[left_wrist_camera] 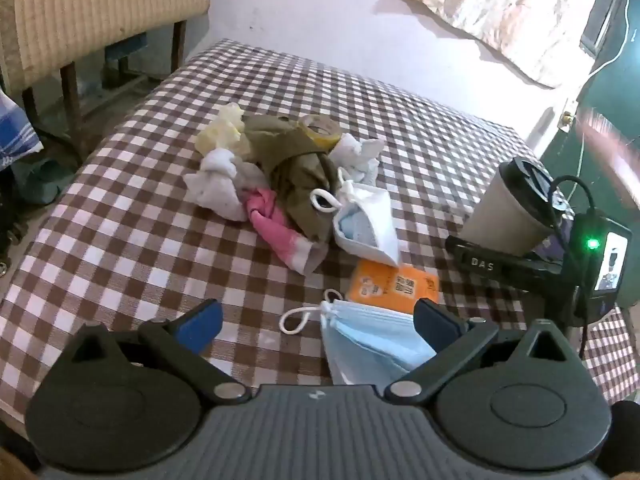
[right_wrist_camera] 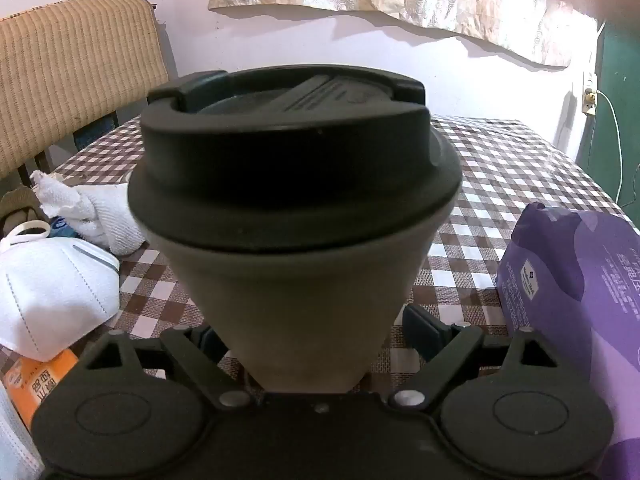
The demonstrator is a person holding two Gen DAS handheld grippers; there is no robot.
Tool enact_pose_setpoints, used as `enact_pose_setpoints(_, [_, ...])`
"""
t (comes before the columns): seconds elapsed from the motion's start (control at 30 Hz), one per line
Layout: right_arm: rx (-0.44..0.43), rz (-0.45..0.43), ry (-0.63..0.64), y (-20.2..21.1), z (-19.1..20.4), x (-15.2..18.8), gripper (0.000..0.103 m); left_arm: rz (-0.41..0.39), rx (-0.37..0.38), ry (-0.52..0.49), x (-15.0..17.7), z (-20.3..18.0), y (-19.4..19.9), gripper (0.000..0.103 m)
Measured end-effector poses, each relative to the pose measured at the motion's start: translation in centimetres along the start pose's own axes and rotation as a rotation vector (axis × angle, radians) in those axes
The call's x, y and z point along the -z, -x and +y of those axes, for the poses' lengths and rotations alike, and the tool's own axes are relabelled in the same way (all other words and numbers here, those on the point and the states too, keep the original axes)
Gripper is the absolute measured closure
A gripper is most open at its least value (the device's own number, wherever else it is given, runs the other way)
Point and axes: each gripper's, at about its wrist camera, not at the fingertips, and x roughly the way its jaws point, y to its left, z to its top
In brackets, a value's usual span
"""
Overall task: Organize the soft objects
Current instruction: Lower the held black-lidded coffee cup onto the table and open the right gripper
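Left wrist view is looking down over a checked table [left_wrist_camera: 120, 208]; the left gripper [left_wrist_camera: 316, 326] is hanging just above it with its jaws spread wide and nothing pressed between the pads. A blue mask [left_wrist_camera: 372, 344] is lying flat by the right-hand finger [left_wrist_camera: 436, 328], partly under it; whether they are touching I cannot tell. An orange packet [left_wrist_camera: 394, 284] is lying just beyond the mask; a white respirator [left_wrist_camera: 366, 222] is sitting beyond that. Further back a heap of soft things is bunching together: an olive cloth [left_wrist_camera: 296, 168], a pink cloth [left_wrist_camera: 280, 232], white rags [left_wrist_camera: 220, 184] and a yellowish rag [left_wrist_camera: 222, 130]; a tape roll [left_wrist_camera: 320, 128] is sitting on the heap's far side. At right a lidded cup [left_wrist_camera: 508, 204] is standing between the other tool's fingers.

Right wrist view is looking straight at the cup [right_wrist_camera: 288, 280], which is standing upright between the wide-spread jaws of the right gripper [right_wrist_camera: 312, 336]; the fingers are flanking its base, and whether the pads are pressing it I cannot tell. A black lid [right_wrist_camera: 288, 160] is capping it. The respirator [right_wrist_camera: 52, 296] and a white towel [right_wrist_camera: 92, 212] are lying at left; the packet [right_wrist_camera: 40, 380] is showing at lower left; a purple pack [right_wrist_camera: 580, 300] is standing at right.
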Motion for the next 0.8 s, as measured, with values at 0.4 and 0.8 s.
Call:
enact_pose_setpoints(0.4, [0.000,0.000,0.000,0.00,0.00,0.00,0.001,0.013,0.023,-0.034,0.76,-1.05,-0.15,0.000])
enact_pose_setpoints(0.8, [0.000,0.000,0.000,0.00,0.00,0.00,0.001,0.026,-0.022,-0.062,0.79,-1.53,-0.49,0.000])
